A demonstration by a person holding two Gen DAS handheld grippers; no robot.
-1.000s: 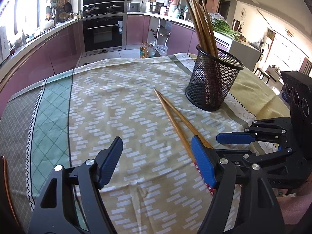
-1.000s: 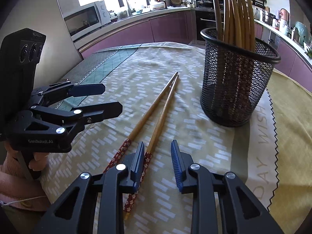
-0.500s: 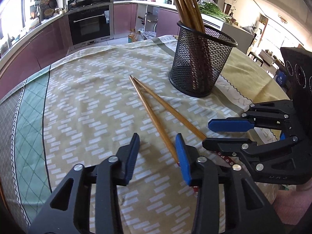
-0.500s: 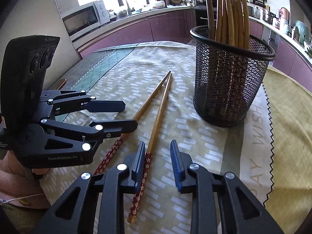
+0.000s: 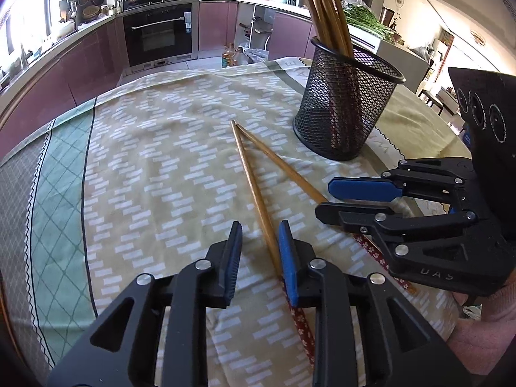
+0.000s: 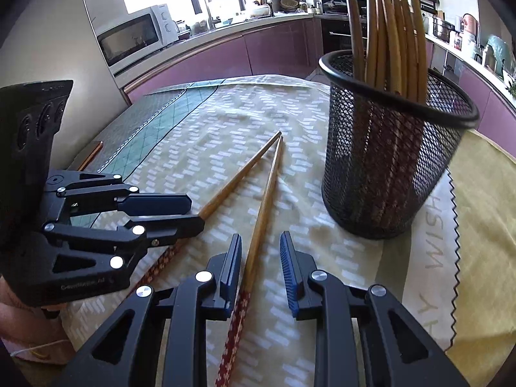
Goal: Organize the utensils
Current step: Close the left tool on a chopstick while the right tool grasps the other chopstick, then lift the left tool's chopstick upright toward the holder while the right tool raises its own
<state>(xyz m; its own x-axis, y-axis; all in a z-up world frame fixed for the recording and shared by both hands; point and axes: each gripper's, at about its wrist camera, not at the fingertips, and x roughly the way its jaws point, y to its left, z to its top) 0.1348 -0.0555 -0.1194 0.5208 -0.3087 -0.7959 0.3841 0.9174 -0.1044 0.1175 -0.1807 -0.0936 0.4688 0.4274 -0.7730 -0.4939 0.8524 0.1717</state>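
- Looking along the left gripper [image 5: 259, 248], its view alone shows a pink sleeve [image 5: 483, 332] and greens on the far counter; the right wrist view alone shows a microwave [image 6: 135, 37].
- Two chopsticks lie on the tablecloth [image 5: 145, 161] in a narrow V, tips nearly meeting far off beside the mesh holder [image 5: 345, 109], patterned red ends toward the grippers.
- The left chopstick [image 5: 254, 187] runs between the left gripper's closing jaws, against the right-hand pad, gap on the other side.
- The right chopstick [image 6: 262, 206] sits between the right gripper [image 6: 260, 258] jaws, narrowly spread, not pinching.
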